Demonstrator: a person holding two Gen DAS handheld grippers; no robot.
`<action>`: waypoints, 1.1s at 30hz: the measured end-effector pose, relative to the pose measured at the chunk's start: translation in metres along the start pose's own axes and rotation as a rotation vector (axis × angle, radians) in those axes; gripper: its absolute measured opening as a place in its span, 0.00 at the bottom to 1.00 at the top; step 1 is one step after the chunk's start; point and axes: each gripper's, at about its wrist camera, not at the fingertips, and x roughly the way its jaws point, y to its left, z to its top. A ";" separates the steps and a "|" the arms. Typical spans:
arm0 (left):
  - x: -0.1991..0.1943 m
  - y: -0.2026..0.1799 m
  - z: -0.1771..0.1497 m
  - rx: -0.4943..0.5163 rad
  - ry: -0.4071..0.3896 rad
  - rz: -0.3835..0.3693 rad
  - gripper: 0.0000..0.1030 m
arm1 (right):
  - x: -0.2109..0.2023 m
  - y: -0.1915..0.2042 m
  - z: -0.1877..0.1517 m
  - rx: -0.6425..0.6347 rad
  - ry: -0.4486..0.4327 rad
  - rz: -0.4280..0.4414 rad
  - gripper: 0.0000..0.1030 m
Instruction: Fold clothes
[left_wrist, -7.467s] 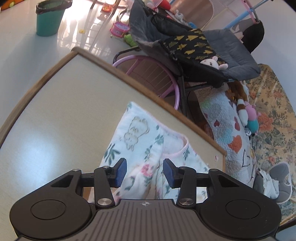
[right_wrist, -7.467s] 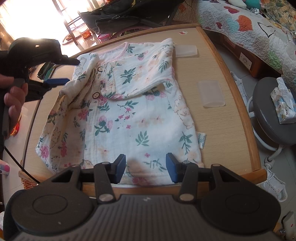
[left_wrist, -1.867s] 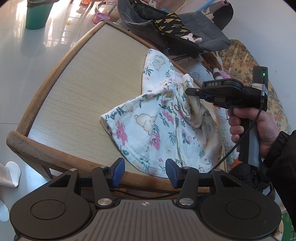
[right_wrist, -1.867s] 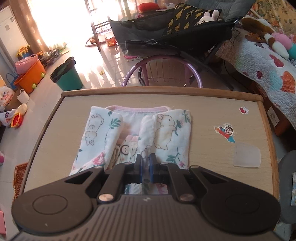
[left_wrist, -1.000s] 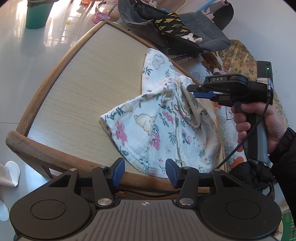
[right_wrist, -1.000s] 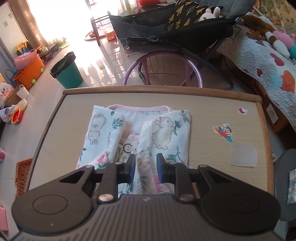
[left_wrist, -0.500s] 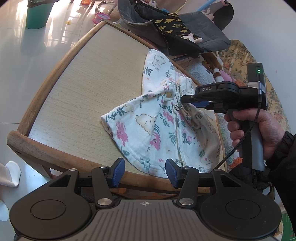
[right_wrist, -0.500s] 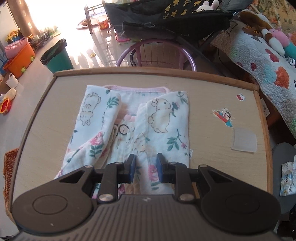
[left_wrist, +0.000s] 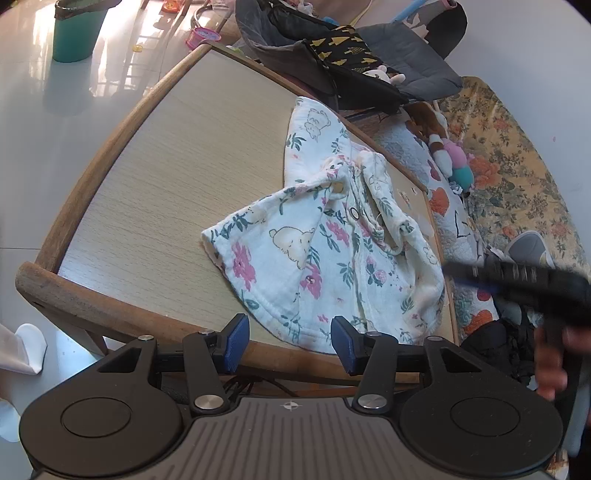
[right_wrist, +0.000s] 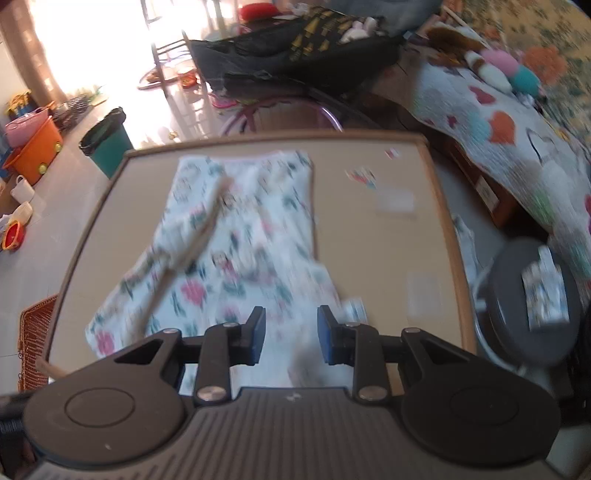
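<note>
A white floral baby garment lies on the wooden table, both sides folded in over its middle and its hem at the near edge. My left gripper hangs open just off that edge, with nothing between its fingers. In the blurred right wrist view the garment stretches away from my right gripper. Its jaws are opening above the hem and hold nothing. From the left wrist view the right gripper is a dark blur past the table's right edge, held by a hand.
A grey stool with a tissue pack stands right of the table. A dark baby seat and a quilted bed lie beyond it. A green bin, an orange tub and a wicker basket sit on the floor at the left.
My right gripper let go of the folded-in side, widened its jaws and pulled back off the garment toward the near right of the table. The left gripper stayed put.
</note>
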 end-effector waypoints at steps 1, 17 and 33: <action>0.000 0.000 0.000 -0.001 0.000 0.001 0.50 | -0.002 -0.003 -0.010 0.016 0.000 -0.011 0.29; -0.023 -0.008 -0.007 0.032 -0.094 0.060 0.51 | 0.000 -0.015 -0.075 0.125 0.034 -0.089 0.29; -0.015 0.000 0.041 0.019 -0.131 0.154 0.42 | 0.003 -0.029 -0.078 0.210 0.043 -0.019 0.29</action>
